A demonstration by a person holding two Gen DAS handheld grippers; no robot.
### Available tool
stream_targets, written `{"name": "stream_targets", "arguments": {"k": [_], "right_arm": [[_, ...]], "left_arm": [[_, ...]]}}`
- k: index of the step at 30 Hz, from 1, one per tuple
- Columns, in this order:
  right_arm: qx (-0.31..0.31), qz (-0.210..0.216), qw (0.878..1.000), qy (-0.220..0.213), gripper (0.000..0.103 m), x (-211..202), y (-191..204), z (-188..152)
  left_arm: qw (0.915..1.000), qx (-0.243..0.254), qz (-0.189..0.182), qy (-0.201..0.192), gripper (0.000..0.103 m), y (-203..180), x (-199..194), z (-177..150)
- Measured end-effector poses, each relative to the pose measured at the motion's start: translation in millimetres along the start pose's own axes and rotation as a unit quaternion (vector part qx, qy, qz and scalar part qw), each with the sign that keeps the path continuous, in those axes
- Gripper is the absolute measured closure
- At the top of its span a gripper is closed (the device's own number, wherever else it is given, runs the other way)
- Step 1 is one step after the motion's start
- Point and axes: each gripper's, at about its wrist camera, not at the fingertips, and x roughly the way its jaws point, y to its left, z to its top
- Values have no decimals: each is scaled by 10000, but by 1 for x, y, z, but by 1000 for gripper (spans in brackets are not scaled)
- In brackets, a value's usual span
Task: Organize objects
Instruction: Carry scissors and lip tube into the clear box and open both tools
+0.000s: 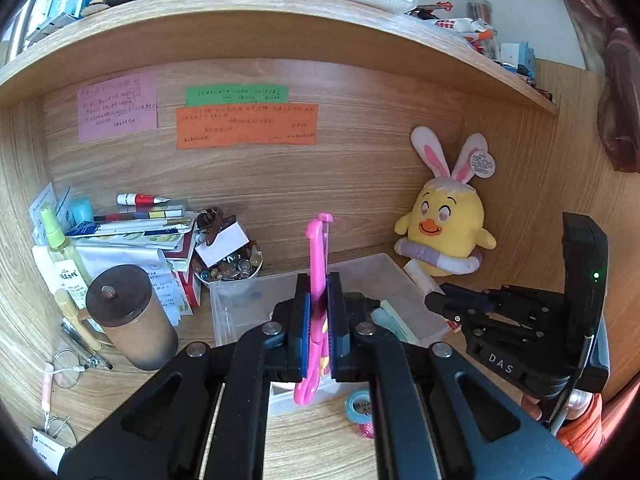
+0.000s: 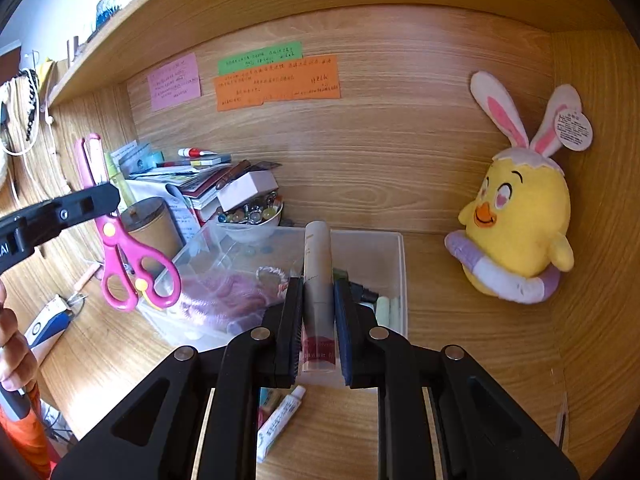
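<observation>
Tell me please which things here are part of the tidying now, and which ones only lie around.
Part of the job:
- pink scissors, clamped in the left gripper
- beige tube, clamped in the right gripper
- clear plastic bin, below both

Only lying around:
- yellow chick plush
- bowl of glass beads
- brown lidded cup
- small white tube

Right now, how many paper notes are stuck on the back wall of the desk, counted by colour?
Pink note: 1
Green note: 1
Orange note: 1
Total: 3 notes, all with handwriting too small to read.
</observation>
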Motion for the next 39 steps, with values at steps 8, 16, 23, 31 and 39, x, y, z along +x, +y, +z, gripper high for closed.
{"name": "stream_targets", "arguments": {"k": [8, 16, 23, 31, 39], "right_arm": [[-279, -8, 9984, 487, 89, 52, 11, 2], [-305, 63, 9951, 942, 89, 88, 12, -9], [-377, 50, 9926, 1150, 89, 98, 13, -15], [-386, -38, 9946, 965, 73, 76, 13, -14], [-356, 21, 9965, 756, 68, 34, 13, -24]], "left_arm": [[9968, -330, -208, 704, 97, 16, 65, -1], [9922, -556, -136, 1106, 96, 35, 102, -7], [9886, -607, 122, 1374, 86, 47, 116, -15], [9884, -480, 198, 1428, 61, 48, 108, -26], [9945, -107, 265, 1004, 39, 26, 65, -33]]}}
